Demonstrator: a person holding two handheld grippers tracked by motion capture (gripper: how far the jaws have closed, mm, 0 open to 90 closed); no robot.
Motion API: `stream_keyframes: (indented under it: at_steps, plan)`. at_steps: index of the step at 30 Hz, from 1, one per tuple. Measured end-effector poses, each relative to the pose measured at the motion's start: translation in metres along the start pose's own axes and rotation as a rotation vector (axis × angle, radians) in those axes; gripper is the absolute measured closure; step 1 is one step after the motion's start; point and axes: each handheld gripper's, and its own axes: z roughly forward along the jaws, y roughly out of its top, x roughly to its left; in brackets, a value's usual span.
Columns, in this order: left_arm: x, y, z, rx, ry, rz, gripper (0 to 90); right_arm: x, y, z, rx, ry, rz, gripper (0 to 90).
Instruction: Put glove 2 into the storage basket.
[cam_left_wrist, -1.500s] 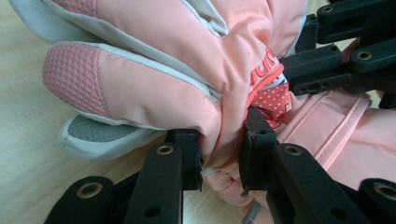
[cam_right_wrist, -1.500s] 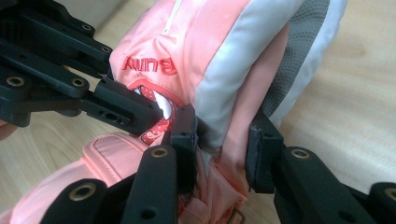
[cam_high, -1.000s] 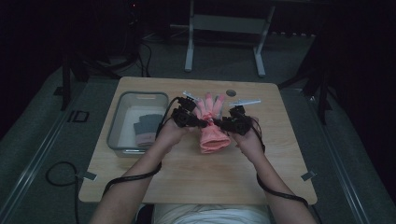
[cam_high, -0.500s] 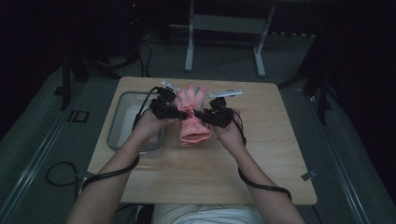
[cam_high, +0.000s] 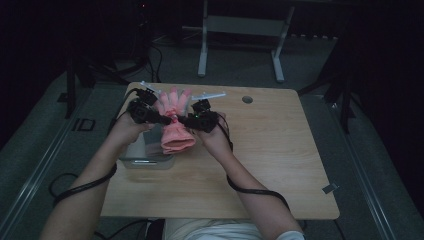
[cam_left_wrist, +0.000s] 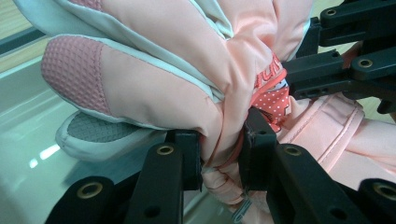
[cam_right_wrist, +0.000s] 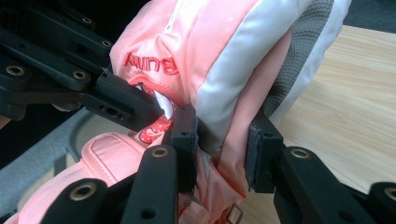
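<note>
Both tongs have hold of one pink glove (cam_high: 175, 125), and it hangs between them above the table (cam_high: 270, 165).

The left tongs (cam_high: 166, 120) come in from the left. In the left gripper view the jaws are pinched tight on a gathered fold of the glove (cam_left_wrist: 187, 70), with pink cloth bulging out on either side of the pads. The padded fingers with their grey, dotted tips spread away above and to the left of those jaws. The cuff trails off to the right, past a red spotted patch (cam_left_wrist: 275, 100).

The right tongs (cam_high: 181, 120) meet them from the opposite side, tips almost touching the other pair. In the right gripper view the jaws are clamped on the glove (cam_right_wrist: 224, 60) too, taking a thicker bunch of pink and white fabric, so they stand a little wider apart. Red stitched lettering (cam_right_wrist: 152, 63) sits just above and left of that grip, and the other tongs' black jaws cross in from the left.

From the high view, the glove fingers fan upward beyond the tongs and the cuff droops below them. A clear bin (cam_high: 145, 161) lies on the table under the left hand (cam_high: 131, 131); the right hand (cam_high: 212, 136) is over bare wood.
</note>
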Motion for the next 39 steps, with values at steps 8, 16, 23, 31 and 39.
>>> stream_keyframes:
  at_steps: [8, 16, 23, 31, 39]
  plan:
    - [0.033, -0.008, -0.021, 0.017, 0.052, -0.028, 72.6, 0.021, 0.017, 0.037, -0.024, 0.042, 0.007, 69.0]
    - [0.059, -0.025, 0.009, 0.056, 0.035, -0.062, 72.4, 0.017, 0.001, 0.073, 0.013, 0.02, 0.046, 69.0]
    - [0.071, -0.035, 0.035, 0.089, 0.015, -0.098, 71.6, 0.006, -0.017, 0.09, 0.066, 0.008, 0.098, 68.9]
    - [0.084, -0.043, 0.05, 0.101, 0.006, -0.168, 68.7, -0.004, -0.021, 0.107, 0.127, 0.016, 0.136, 66.8]
    - [0.087, -0.044, 0.055, 0.1, 0.029, -0.176, 63.6, -0.009, -0.016, 0.109, 0.15, -0.007, 0.129, 61.9]
